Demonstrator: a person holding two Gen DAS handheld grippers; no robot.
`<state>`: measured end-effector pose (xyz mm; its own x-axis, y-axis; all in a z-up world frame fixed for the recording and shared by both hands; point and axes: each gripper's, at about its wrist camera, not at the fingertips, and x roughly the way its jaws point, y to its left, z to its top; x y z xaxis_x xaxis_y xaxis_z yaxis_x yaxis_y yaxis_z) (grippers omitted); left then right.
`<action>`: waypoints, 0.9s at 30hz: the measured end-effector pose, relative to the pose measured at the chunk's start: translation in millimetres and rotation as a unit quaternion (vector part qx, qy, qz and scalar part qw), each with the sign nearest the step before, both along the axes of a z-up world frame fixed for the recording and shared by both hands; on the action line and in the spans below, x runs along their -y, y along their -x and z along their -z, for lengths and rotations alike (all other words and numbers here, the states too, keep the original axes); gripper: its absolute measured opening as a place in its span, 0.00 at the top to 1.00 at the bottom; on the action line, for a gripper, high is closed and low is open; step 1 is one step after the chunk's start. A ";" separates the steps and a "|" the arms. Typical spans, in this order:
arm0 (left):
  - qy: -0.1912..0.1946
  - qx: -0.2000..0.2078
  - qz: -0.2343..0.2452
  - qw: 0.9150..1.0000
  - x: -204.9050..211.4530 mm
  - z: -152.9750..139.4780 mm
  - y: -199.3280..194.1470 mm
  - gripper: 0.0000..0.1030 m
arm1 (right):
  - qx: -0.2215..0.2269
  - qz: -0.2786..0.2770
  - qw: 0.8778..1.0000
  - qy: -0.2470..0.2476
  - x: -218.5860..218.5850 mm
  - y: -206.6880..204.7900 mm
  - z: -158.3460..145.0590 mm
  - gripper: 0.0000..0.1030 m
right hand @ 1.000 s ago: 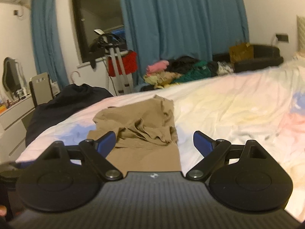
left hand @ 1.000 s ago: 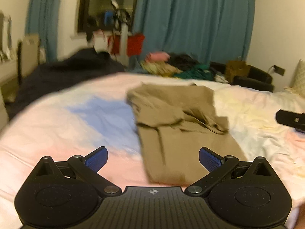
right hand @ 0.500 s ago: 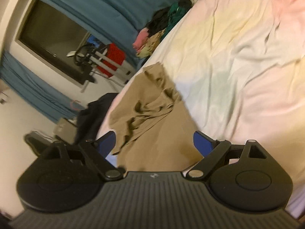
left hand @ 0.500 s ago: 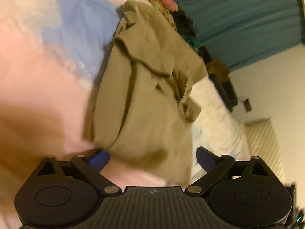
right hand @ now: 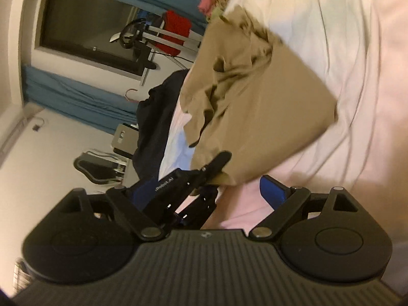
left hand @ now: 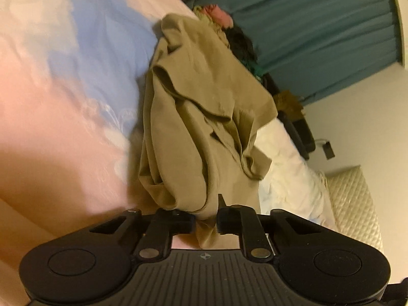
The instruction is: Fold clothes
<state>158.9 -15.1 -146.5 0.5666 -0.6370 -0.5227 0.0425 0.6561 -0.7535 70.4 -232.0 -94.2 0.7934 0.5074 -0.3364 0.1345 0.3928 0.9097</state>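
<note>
A tan garment (left hand: 204,117) lies partly folded on the pastel bedsheet (left hand: 63,102), its upper part bunched. My left gripper (left hand: 206,220) is shut on the garment's near hem, with cloth pinched between the jaws. In the right wrist view the same garment (right hand: 260,117) lies ahead. My right gripper (right hand: 204,192) is open just short of the garment's near edge. The left gripper (right hand: 204,170) shows there, clamped on the near left corner and hiding my right gripper's left finger.
A pile of mixed clothes (left hand: 229,25) lies past the bed below teal curtains (left hand: 318,25). A dark garment (right hand: 158,117) hangs off the bed's left side. A red item on a metal stand (right hand: 176,30) stands by the window. A quilted headboard (left hand: 357,204) is at right.
Both grippers tilted and dropped to the garment's near edge. My left gripper went from open to shut on the hem. My right gripper stayed open.
</note>
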 end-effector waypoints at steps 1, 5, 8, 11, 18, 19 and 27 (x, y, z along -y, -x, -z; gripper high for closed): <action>0.011 0.009 -0.006 1.000 -0.5 -2.8 2.7 0.87 | -0.003 0.006 1.000 -0.009 -2.7 -2.9 4.6 0.11; 0.057 0.039 -0.030 0.997 -6.2 -12.1 14.3 0.92 | -0.024 0.041 0.998 -0.046 -2.6 -12.5 25.1 0.23; 0.087 0.045 -0.055 0.994 -17.7 -15.5 21.2 0.94 | -0.034 0.099 0.994 -0.033 11.7 -11.5 31.9 0.27; 0.117 0.028 -0.072 0.990 -26.4 -8.8 23.8 0.94 | -0.048 0.142 0.989 -0.007 23.5 -10.7 35.1 0.51; 0.132 -0.045 -0.092 0.986 -37.3 19.9 11.0 0.54 | -0.062 0.146 0.986 0.057 23.0 -17.5 34.6 0.88; 0.133 -0.053 -0.092 0.985 -37.1 23.9 8.2 0.54 | -0.059 0.147 0.985 0.064 23.2 -17.9 32.7 0.91; 0.128 -0.025 -0.087 0.988 -37.9 15.9 6.6 0.89 | 0.006 0.145 0.983 0.113 20.8 -11.4 0.4 0.93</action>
<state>152.3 22.8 -162.4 0.6559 -0.6475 -0.3881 -0.0957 0.4386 -0.8936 81.8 -252.8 -94.7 0.8979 0.1734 -0.4046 0.2607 0.5313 0.8061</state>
